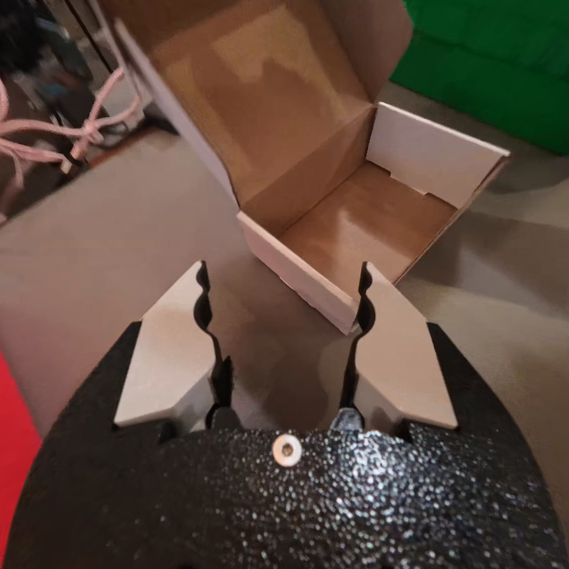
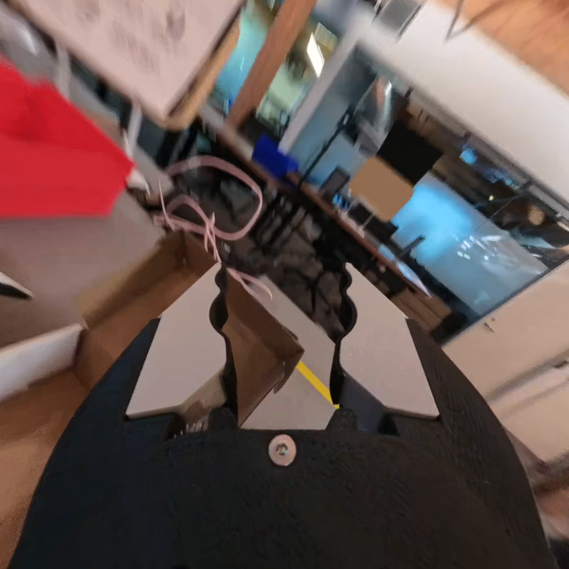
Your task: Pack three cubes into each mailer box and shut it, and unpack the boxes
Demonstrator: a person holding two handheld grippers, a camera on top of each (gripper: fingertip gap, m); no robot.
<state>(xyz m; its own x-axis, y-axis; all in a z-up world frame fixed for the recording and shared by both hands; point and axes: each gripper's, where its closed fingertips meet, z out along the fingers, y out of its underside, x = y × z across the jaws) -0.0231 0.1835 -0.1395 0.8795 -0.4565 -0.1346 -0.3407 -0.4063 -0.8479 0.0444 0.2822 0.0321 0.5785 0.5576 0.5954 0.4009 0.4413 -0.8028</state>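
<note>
left gripper (image 1: 283, 268) hangs with its jaws spread wide and nothing between them but bare grey bench (image 1: 92, 246). its right fingertip (image 1: 368, 277) sits just beside the near corner of a white mailer box (image 1: 295, 268), though the view does not settle whether they touch. from the gripper the box lies toward 1 o'clock, open, its brown cardboard floor showing and no cube inside. its lid (image 1: 261, 107) stands raised at 12 o'clock, brown on the inner face. pale pink cables (image 1: 92, 123) tangle off the bench edge at 10 o'clock, a green block (image 1: 492, 61) fills the corner at 2 o'clock, and a red patch (image 1: 15, 415) shows at 8 o'clock.

right gripper (image 2: 283, 271) is also parted, in a heavily blurred view. a brown cardboard flap (image 2: 261, 338) of the box reaches in between the jaws and lies against the left finger (image 2: 184, 354); the right finger (image 2: 378, 354) stands clear of it, so the flap is not pinched. more of the box's brown inside (image 2: 107, 308) spreads toward 9 o'clock. a red shape (image 2: 46, 154) sits at 10 o'clock, and pink cables (image 2: 215, 200) loop at 12 o'clock.
</note>
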